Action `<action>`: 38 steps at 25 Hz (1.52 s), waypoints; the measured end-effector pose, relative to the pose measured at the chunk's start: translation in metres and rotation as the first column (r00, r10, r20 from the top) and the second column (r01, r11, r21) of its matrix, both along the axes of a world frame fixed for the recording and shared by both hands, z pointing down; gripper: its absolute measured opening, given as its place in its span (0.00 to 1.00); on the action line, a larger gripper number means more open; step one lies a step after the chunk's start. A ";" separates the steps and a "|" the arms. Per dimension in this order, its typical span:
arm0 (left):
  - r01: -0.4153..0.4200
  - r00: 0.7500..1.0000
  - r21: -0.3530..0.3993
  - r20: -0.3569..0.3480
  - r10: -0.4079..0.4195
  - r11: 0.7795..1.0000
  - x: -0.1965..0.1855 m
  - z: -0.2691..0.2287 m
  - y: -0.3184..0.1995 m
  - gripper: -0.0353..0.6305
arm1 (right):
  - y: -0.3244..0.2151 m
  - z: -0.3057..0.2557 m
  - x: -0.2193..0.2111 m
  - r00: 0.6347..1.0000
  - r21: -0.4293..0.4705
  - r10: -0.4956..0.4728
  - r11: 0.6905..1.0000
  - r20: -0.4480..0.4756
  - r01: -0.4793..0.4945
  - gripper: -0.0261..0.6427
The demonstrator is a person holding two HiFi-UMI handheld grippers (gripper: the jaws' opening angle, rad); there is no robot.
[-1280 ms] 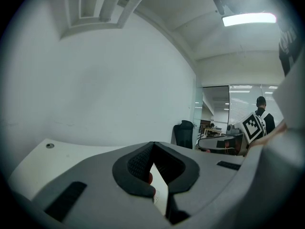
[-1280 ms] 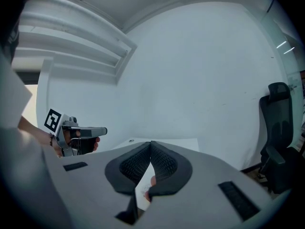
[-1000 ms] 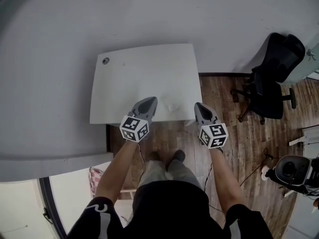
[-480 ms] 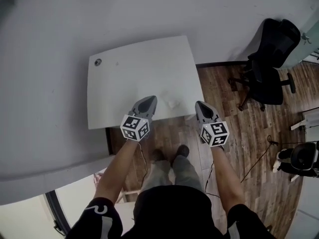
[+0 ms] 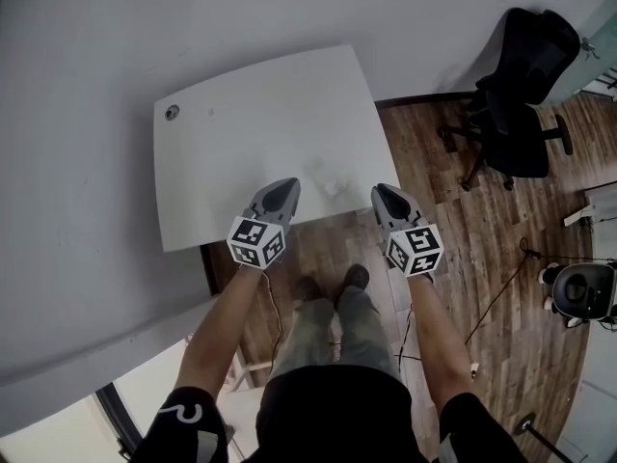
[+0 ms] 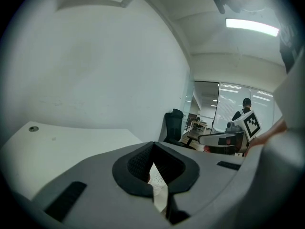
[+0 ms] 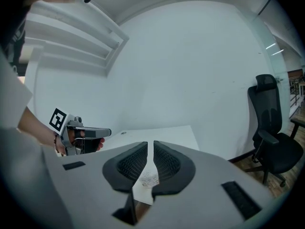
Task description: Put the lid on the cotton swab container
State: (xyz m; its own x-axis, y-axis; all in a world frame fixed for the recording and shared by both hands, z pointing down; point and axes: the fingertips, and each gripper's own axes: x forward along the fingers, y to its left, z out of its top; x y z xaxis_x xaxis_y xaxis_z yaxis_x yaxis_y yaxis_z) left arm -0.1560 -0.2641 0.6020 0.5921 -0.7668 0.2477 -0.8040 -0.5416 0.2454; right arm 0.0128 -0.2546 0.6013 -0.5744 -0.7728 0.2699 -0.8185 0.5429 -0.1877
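Wooden flooring (image 5: 453, 220) borders a white table (image 5: 260, 114) whose near edge carries the small cotton swab container (image 5: 333, 186), flanked by the left gripper (image 5: 284, 185), jaws together, and the right gripper (image 5: 384, 192), jaws just opening to a narrow empty slit

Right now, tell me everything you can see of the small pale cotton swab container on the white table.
The small pale cotton swab container is a whitish, plastic-looking tub. It stands on the white rectangular table, close to the near edge and right of its middle. It looks upright. The right gripper view shows dark print on its side. Only the tabletop touches it. It is too small to tell whether a lid sits on it, and no separate lid can be made out.
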 end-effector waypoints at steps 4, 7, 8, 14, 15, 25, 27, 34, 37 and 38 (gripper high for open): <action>-0.016 1.000 -0.014 -0.007 0.016 1.000 0.001 0.013 -0.005 0.08 | 0.003 0.018 -0.009 1.000 -0.019 -0.028 0.999 0.000 0.028 0.26; -0.030 0.999 -0.030 -0.014 0.029 0.999 0.002 0.024 -0.010 0.08 | 0.002 0.036 -0.015 0.999 -0.034 -0.045 0.998 -0.013 0.044 0.34; -0.036 0.999 -0.036 -0.017 0.035 0.999 0.002 0.028 -0.011 0.08 | 0.002 0.042 -0.018 0.999 -0.042 -0.049 0.998 -0.016 0.048 0.36; -0.060 0.998 -0.068 -0.028 0.059 0.996 0.001 0.050 -0.025 0.08 | -0.003 0.080 -0.034 0.997 -0.073 -0.066 0.995 -0.050 0.062 0.49; -0.065 0.998 -0.075 -0.030 0.063 0.995 0.003 0.055 -0.027 0.08 | -0.003 0.086 -0.036 0.996 -0.079 -0.066 0.995 -0.054 0.062 0.50; -0.100 0.995 -0.122 -0.037 0.096 0.987 0.009 0.092 -0.041 0.08 | -0.013 0.139 -0.059 0.993 -0.090 -0.088 0.993 -0.078 0.080 0.57; -0.114 0.993 -0.131 -0.039 0.110 0.985 0.013 0.099 -0.045 0.08 | -0.017 0.147 -0.061 0.992 -0.094 -0.092 0.992 -0.082 0.084 0.58; -0.124 0.992 -0.143 -0.040 0.120 0.982 0.017 0.116 -0.054 0.08 | -0.022 0.168 -0.070 0.989 -0.108 -0.113 0.989 -0.096 0.102 0.59; -0.132 0.991 -0.143 -0.025 0.130 0.981 0.018 0.121 -0.058 0.08 | -0.026 0.176 -0.076 0.988 -0.111 -0.122 0.988 -0.097 0.111 0.59; -0.138 0.990 -0.142 -0.017 0.137 0.980 0.020 0.123 -0.059 0.08 | -0.027 0.178 -0.077 0.987 -0.110 -0.125 0.987 -0.100 0.113 0.59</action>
